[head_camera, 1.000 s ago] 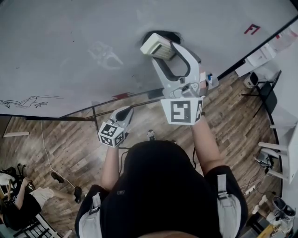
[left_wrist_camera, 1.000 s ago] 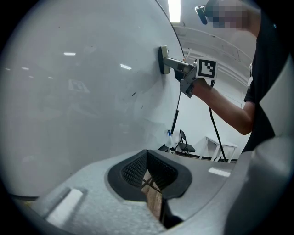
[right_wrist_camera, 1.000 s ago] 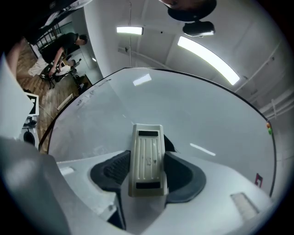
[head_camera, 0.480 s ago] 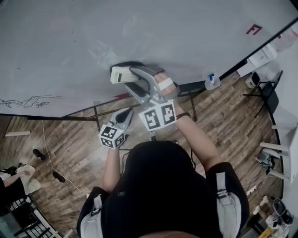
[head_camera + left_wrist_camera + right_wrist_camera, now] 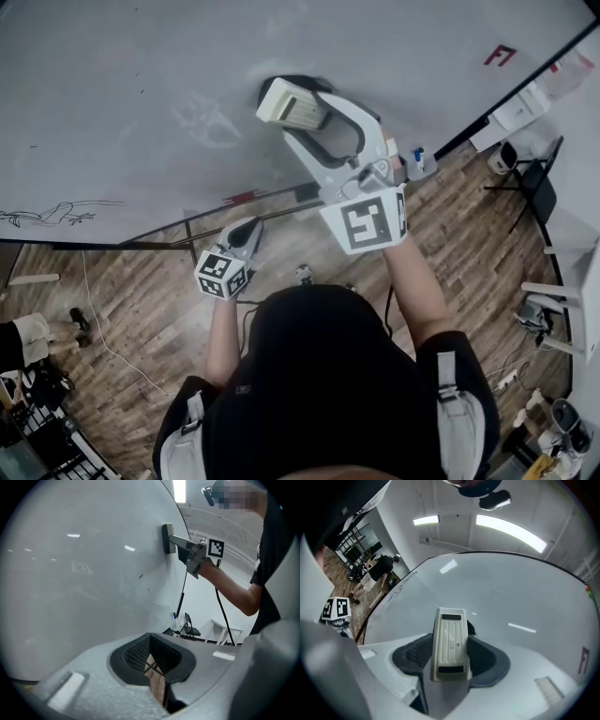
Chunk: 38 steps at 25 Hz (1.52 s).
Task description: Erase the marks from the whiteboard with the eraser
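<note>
Eraser (image 5: 292, 103) pressed flat on whiteboard (image 5: 103, 66), clamped in right gripper (image 5: 300, 120). Left gripper (image 5: 246, 232) held low, jaws together, empty. Faint smudge (image 5: 208, 117) left of eraser.

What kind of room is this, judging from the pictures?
Probably an office or lab workroom: it has a large whiteboard, a wood-plank floor, a folding chair and ceiling strip lights.
</note>
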### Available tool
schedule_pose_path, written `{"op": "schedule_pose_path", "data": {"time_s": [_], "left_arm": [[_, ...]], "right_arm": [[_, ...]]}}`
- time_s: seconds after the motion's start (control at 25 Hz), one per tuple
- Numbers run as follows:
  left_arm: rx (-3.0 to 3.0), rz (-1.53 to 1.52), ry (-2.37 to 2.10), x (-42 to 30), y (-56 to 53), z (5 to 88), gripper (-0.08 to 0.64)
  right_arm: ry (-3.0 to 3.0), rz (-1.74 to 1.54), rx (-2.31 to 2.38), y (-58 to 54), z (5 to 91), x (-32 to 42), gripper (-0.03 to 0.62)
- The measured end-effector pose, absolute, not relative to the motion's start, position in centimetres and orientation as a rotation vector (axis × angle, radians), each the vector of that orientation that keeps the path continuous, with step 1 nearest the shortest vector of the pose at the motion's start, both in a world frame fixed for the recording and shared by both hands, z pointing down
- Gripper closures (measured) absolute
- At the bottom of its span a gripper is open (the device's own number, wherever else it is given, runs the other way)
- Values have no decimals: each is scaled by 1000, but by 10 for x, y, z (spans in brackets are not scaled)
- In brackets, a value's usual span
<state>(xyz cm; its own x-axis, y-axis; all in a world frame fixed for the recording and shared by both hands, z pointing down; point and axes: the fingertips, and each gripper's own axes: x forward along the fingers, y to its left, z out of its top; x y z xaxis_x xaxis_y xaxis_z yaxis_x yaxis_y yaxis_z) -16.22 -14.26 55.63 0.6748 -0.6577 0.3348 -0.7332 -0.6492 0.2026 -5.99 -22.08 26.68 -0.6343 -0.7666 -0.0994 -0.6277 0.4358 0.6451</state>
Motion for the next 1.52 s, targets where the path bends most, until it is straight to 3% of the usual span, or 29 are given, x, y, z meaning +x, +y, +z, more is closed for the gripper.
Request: {"op": "schedule_pose_path", "data": {"time_s": [0.56,1.08,1.52], "left_arm": [[2600,349,-1044,-144,-150,554,549],[2556,345,-1102,-155,-146,560,549],[2464,375,-1219,-192,-122,569,549]], "right_arm": [[-2393,-987,1714,-243,202,66,357],[-2298,-1134,1333,-223,269,-62,359],[-2162,-1175,757,-203,485,-158,357]]}}
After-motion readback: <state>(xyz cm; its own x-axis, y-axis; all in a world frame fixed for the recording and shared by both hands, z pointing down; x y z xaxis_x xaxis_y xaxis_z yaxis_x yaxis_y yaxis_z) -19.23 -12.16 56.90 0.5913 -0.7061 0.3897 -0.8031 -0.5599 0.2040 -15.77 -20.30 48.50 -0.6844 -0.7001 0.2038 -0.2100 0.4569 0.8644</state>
